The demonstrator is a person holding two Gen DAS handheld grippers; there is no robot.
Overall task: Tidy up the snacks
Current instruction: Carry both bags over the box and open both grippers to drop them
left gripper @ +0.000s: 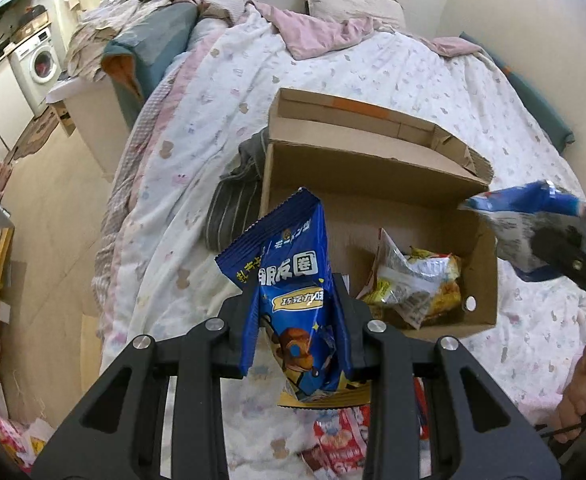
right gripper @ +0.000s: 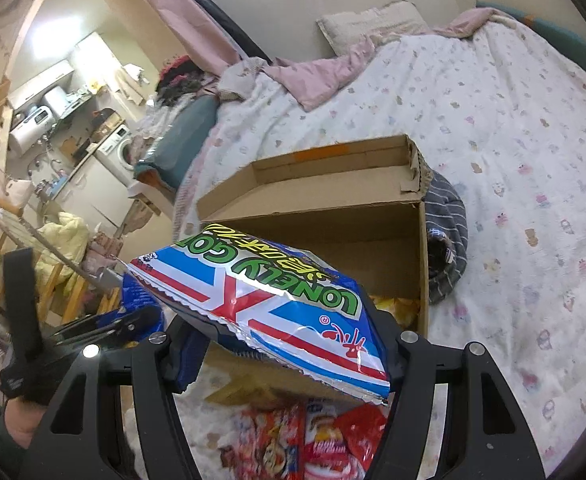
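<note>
1. My left hand-held gripper [left gripper: 297, 312] is closed narrowly on a dark blue snack packet [left gripper: 293, 280], the packet standing nearly upright between the fingers with its crimped top edge uppermost.
2. That packet hangs above the bed, just in front of the near left corner of the cardboard box [left gripper: 373, 184].
3. My right hand-held gripper [right gripper: 289, 344] is about half open and clamped on a wide blue, white and red crisp bag [right gripper: 261, 312] printed "LONELY GOD", which lies tilted across the fingers.
4. The crisp bag hovers over the near edge of the cardboard box [right gripper: 333, 216]; in the left wrist view the same bag [left gripper: 533, 220] shows at the box's right side.
5. The cardboard box sits open on the bed's patterned quilt [left gripper: 413, 64], its lid flap standing up at the back.
6. Inside the box, in the near right corner, lies a crumpled yellow and silver packet [left gripper: 417, 284].
7. A grey striped cloth [left gripper: 233, 200] lies against the box's left wall.
8. In front of the box, on the quilt below my grippers, lie several red snack packets [right gripper: 313, 440], blurred.
9. My left hand [right gripper: 17, 428] shows well to the left of the box in the right wrist view.
</note>
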